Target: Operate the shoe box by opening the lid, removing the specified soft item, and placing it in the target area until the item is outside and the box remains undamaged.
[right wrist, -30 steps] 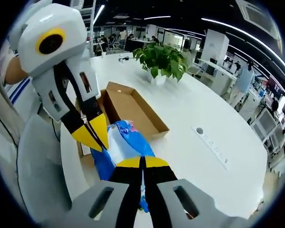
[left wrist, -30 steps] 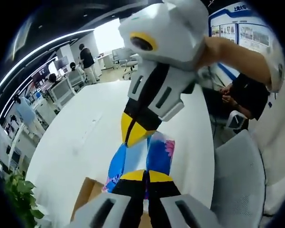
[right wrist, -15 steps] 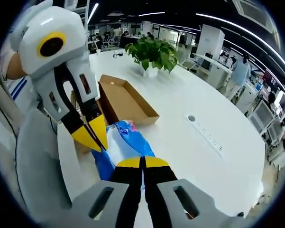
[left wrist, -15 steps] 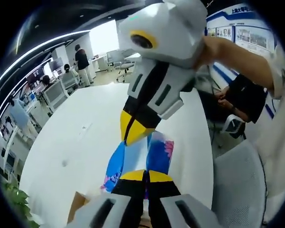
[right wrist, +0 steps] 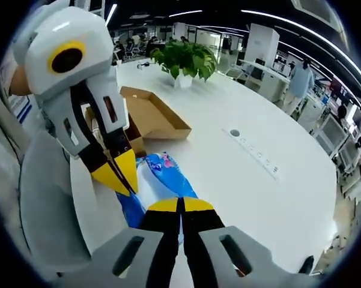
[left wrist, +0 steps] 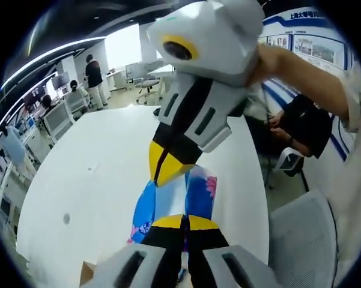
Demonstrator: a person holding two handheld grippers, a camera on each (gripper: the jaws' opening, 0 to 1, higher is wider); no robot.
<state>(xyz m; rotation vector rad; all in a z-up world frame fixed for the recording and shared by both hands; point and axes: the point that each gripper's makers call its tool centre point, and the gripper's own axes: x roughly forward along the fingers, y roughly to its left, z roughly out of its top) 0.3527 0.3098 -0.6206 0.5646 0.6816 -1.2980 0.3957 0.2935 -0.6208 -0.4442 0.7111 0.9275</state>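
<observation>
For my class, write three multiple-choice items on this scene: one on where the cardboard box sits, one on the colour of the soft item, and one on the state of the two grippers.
1. In the right gripper view, where is the cardboard box?
A. On the white table, near the potted plant
B. On the floor
C. On a chair

2. What is the main colour of the soft item?
A. Green
B. Blue, with pink patterning
C. Black

3. How do the left gripper and right gripper stand?
A. Both open
B. One open
C. Both shut on the soft item

Answers: 1 A, the box rests on the tabletop in front of the plant. 2 B, blue fabric with pink print. 3 C, each yellow-tipped pair is closed on the fabric.
</observation>
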